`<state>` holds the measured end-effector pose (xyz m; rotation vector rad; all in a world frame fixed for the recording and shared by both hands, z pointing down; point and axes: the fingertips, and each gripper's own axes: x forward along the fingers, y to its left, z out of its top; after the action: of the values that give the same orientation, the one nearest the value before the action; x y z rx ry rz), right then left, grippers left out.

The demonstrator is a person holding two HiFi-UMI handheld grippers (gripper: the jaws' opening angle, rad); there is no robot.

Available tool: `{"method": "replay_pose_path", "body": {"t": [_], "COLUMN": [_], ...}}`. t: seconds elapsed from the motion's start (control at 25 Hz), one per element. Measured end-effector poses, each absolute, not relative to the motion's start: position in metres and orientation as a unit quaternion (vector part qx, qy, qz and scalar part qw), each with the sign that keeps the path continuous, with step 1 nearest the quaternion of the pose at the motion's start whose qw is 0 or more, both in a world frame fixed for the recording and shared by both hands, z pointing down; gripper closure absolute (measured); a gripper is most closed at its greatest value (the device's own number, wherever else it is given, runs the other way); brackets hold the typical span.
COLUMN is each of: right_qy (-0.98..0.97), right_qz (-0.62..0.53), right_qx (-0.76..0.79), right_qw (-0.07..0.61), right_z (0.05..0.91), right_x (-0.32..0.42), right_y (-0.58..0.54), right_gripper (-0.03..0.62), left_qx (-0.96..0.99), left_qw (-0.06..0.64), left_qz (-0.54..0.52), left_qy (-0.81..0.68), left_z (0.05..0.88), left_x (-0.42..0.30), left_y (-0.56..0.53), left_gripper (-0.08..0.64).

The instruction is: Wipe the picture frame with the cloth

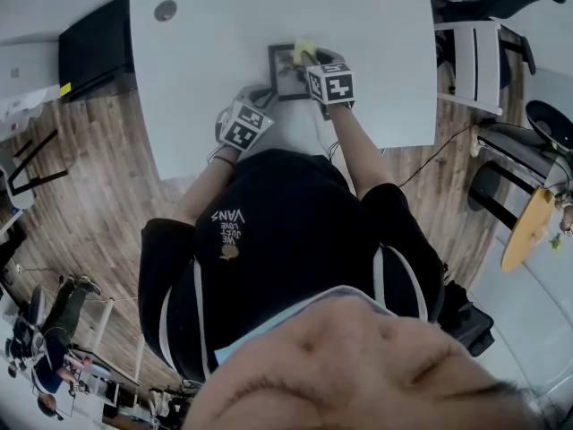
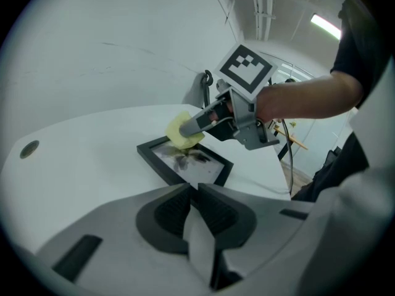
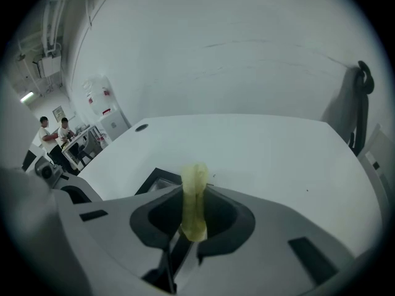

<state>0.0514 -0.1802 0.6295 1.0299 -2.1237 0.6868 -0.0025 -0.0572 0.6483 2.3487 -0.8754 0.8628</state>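
A black picture frame [image 1: 288,70] lies flat on the white table [image 1: 206,70], a dark print under its glass. My right gripper [image 1: 311,61] is shut on a folded yellow cloth [image 1: 304,51], which rests on the frame's far edge. In the left gripper view the cloth [image 2: 183,131] sits on the frame [image 2: 185,163] with the right gripper [image 2: 192,126] above it. In the right gripper view the cloth [image 3: 195,193] stands between the jaws of the right gripper [image 3: 194,222], with the frame [image 3: 157,179] just behind. My left gripper [image 2: 192,190] is shut with nothing in it, its tips at the frame's near corner.
A round cable hole [image 1: 166,10] marks the table's far left. A white chair [image 1: 474,59] stands to the right and a black cabinet [image 1: 94,47] to the left. Cables run from the table's right edge. People [image 3: 52,135] stand far off.
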Motion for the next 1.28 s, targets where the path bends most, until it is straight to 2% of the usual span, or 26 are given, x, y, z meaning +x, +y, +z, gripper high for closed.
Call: {"method": "replay_pose_path", "body": {"t": [0.56, 0.92, 1.28], "right_qy": [-0.799, -0.854, -0.858], "right_qz": [0.265, 0.267, 0.273], "right_qx": [0.425, 0.346, 0.299], "right_qw": [0.332, 0.282, 0.317], "right_z": [0.622, 0.587, 0.609], "right_x": [0.081, 0.020, -0.018], "right_y": [-0.184, -0.146, -0.115], "right_gripper": [0.525, 0.525, 0.525], "left_qx": [0.860, 0.862, 0.860], "left_qw": [0.242, 0.248, 0.252], "left_qz": [0.314, 0.307, 0.309], "left_qy": [-0.322, -0.319, -0.319], "left_z": [0.644, 0.640, 0.641], "left_x": [-0.004, -0.004, -0.009], "left_y": [-0.058, -0.051, -0.037], "left_gripper": [0.541, 0.541, 0.540]}}
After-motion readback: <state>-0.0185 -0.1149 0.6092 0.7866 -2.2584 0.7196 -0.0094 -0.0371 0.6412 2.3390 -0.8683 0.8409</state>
